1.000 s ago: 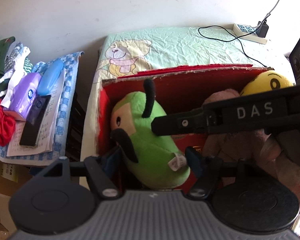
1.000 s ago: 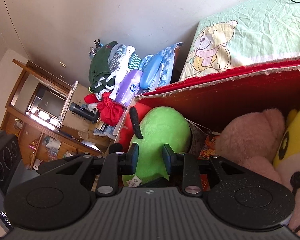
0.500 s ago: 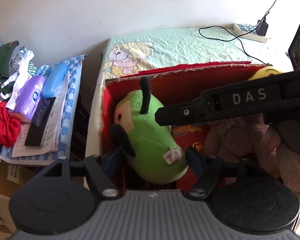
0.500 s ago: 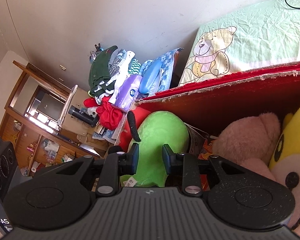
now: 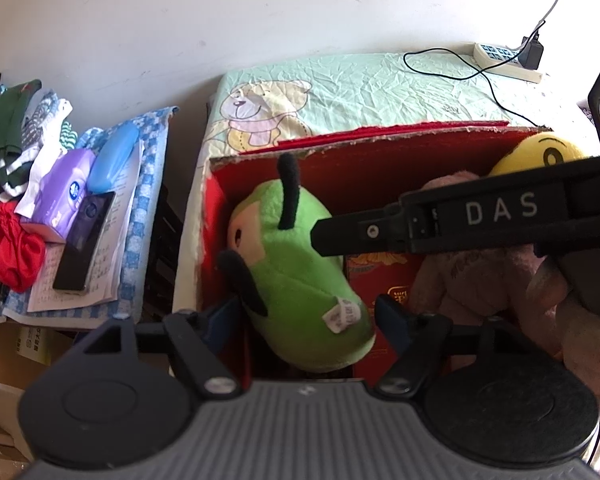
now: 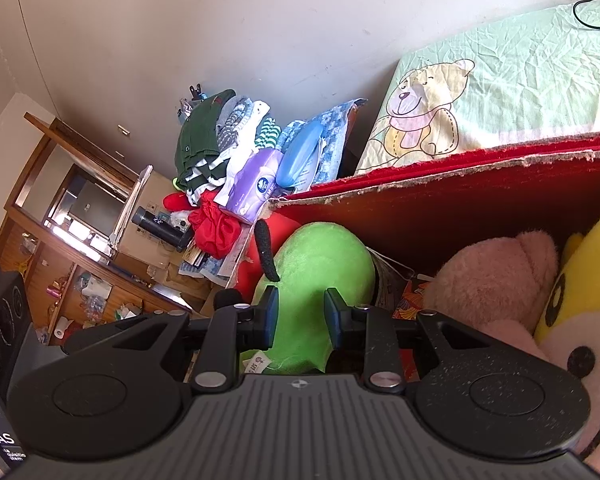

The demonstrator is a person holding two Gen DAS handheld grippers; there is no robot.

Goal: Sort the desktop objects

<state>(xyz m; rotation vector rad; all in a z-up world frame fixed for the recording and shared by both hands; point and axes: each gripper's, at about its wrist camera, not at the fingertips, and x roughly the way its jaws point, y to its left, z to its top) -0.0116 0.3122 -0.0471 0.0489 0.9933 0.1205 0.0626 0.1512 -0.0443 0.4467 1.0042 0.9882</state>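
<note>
— Black fingers of the right gripper [image 6: 299,312] pinch the back of the green plush toy [image 6: 320,276], one pad on each side of it. Where is that toy?

— It lies at the left end of the red box [image 5: 380,164], head toward the far wall, its white tag [image 5: 342,314] facing the camera. The left gripper [image 5: 306,316] hangs just over it with its fingers spread wide, one on either side of the toy's rear end and neither plainly touching.

— And around it?

— A pink plush toy [image 6: 496,276] sits beside the green one in the same box, and a yellow plush toy [image 6: 588,264] is at the right end. A hand [image 5: 572,316] holds the right gripper's handle, marked "DAS", across the left wrist view.

— Beyond the box?

— A mint cloth with a bear print [image 5: 340,96] covers the surface behind it. On the blue checked cloth [image 5: 148,184] to the left are a purple tissue pack [image 5: 62,196], a blue case [image 5: 112,156], a dark phone [image 5: 86,240] on papers, and folded clothes [image 5: 8,136].
</note>
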